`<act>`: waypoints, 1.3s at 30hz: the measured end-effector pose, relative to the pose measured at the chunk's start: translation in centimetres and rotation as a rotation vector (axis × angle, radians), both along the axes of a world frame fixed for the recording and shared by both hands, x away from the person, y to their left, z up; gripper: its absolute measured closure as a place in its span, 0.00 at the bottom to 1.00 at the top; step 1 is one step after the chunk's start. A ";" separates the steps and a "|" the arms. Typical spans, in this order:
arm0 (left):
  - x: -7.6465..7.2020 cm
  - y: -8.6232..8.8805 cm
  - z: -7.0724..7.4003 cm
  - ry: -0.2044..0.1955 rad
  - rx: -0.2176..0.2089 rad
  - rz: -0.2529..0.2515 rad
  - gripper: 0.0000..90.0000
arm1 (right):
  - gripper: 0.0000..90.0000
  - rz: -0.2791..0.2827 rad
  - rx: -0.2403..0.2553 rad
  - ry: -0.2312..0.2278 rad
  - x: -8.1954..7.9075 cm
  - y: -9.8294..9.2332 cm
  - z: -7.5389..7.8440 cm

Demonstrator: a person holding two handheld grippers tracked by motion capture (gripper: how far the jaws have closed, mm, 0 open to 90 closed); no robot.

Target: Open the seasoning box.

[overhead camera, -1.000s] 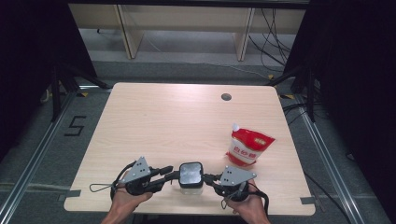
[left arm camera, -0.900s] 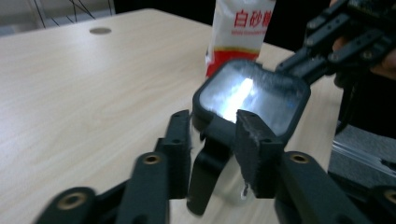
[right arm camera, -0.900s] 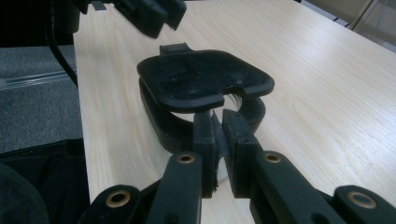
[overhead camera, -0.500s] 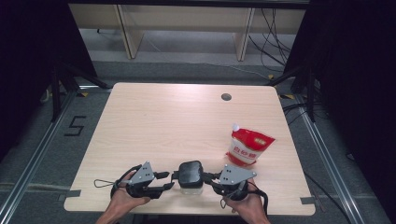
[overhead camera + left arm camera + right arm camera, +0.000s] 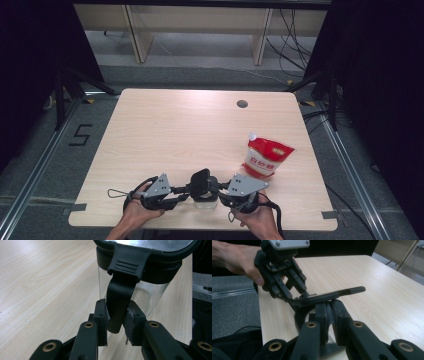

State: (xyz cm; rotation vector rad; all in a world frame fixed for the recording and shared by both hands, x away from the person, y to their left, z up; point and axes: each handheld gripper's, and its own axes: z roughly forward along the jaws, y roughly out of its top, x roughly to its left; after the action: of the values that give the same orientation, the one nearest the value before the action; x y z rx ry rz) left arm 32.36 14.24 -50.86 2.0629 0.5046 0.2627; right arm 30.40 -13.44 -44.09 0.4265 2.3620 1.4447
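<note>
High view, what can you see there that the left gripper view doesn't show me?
The high view adds the red pouch and the round hole in the table. The left gripper view adds a close look: the left gripper, whose jaws have just been closing, pinches the black latch hanging from the lid. Both share the glass jar and the wooden tabletop.

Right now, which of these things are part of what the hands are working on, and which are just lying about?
In use:
- glass jar with its black lid
- lid's black latch, which the left claw has just closed on
- right claw, shut on the jar's opposite latch

Lying about:
- red and white pouch, standing apart on the table
</note>
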 end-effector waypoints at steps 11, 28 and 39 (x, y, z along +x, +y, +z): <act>-0.2 -0.1 0.0 -0.015 0.010 0.009 0.82 | 0.94 0.034 0.012 -0.027 0.0 3.4 1.2; -0.2 -0.1 0.0 -0.014 0.008 0.006 0.82 | 0.92 0.043 0.026 -0.019 0.1 4.8 1.0; -0.8 0.8 0.3 -0.026 0.008 0.054 0.59 | 0.83 0.005 0.063 -0.015 0.3 2.1 1.2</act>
State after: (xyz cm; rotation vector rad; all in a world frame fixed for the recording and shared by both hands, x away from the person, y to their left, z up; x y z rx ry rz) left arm 31.61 15.01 -50.59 2.0532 0.5450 0.3235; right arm 30.68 -11.35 -42.87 0.4249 2.3123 1.5226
